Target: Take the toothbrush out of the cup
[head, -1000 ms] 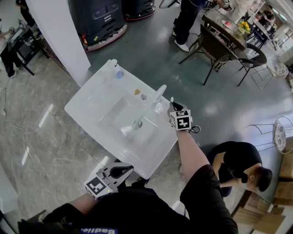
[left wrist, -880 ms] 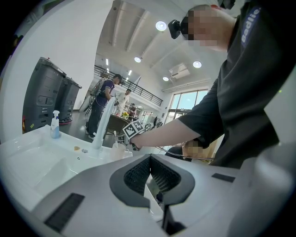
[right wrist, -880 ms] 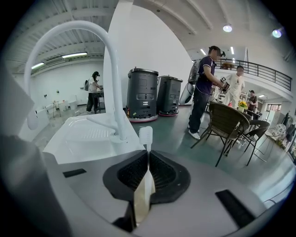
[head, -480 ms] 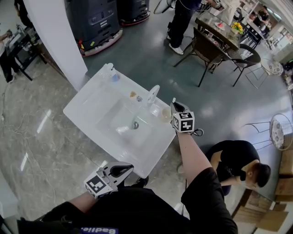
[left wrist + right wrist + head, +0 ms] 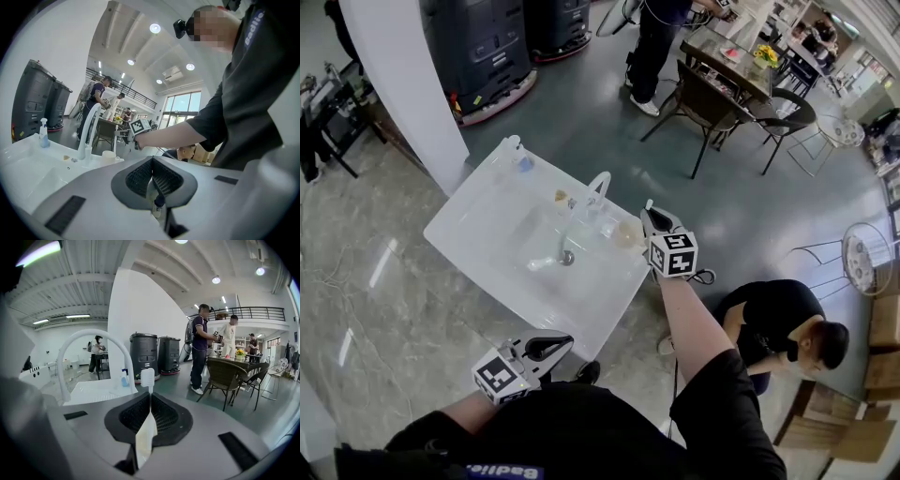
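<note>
the right claw [image 5: 652, 217] now stands a shade further off from the cup [image 5: 628, 232] than it did a moment back. the cup sits in plain sight on the ledge just to the claw's left, apart from it. the claw is clamped on the toothbrush [image 5: 147, 378]: in the right gripper view the pale handle runs down between the two pads and the bristle head pokes up past the tips. from where i stand the brush looks clear of the cup, so the main step seems done. what's left, i'd guess, is only to carry it off or lay it down. whether anything else is in the cup i can't make out.

the white tap [image 5: 595, 187] arches up just beyond the cup, ahead and to the left of the claw. it's the nearest thing a leftward swing would meet. the basin [image 5: 478, 246] spreads out further left and below. a soap bottle [image 5: 521, 159] stands at its far corner, well apart from the claw. a person in black [image 5: 778, 323] crouches on the floor behind and to the right of the claw, under the outstretched arm. chairs [image 5: 712, 108] stand well ahead.

the left claw [image 5: 562, 343] hangs low by the basin's near edge, well apart from the other, its jaws pressed together on nothing.
</note>
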`<state>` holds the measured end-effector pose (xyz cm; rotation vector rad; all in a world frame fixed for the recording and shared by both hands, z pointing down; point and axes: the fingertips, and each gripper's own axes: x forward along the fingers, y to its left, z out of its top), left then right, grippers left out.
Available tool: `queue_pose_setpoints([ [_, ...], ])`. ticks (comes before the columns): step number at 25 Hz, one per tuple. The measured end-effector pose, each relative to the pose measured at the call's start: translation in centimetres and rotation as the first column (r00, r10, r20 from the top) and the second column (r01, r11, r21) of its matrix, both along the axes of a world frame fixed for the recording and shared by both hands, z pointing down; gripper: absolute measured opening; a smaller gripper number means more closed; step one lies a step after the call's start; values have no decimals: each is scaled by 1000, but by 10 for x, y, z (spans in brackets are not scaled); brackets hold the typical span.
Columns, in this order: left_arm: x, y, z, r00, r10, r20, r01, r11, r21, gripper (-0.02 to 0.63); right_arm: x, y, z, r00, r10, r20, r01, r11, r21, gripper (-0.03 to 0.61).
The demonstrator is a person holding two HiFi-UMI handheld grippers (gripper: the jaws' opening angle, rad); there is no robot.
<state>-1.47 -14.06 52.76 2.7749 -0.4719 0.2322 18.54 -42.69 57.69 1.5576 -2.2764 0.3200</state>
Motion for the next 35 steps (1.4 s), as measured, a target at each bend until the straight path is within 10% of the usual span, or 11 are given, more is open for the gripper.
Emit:
queue_pose_setpoints([
  [35,19,45,-20,992,94,-89,-91,995,43,9,-58,190,5,986,-73,148,76,997,-20,20],
])
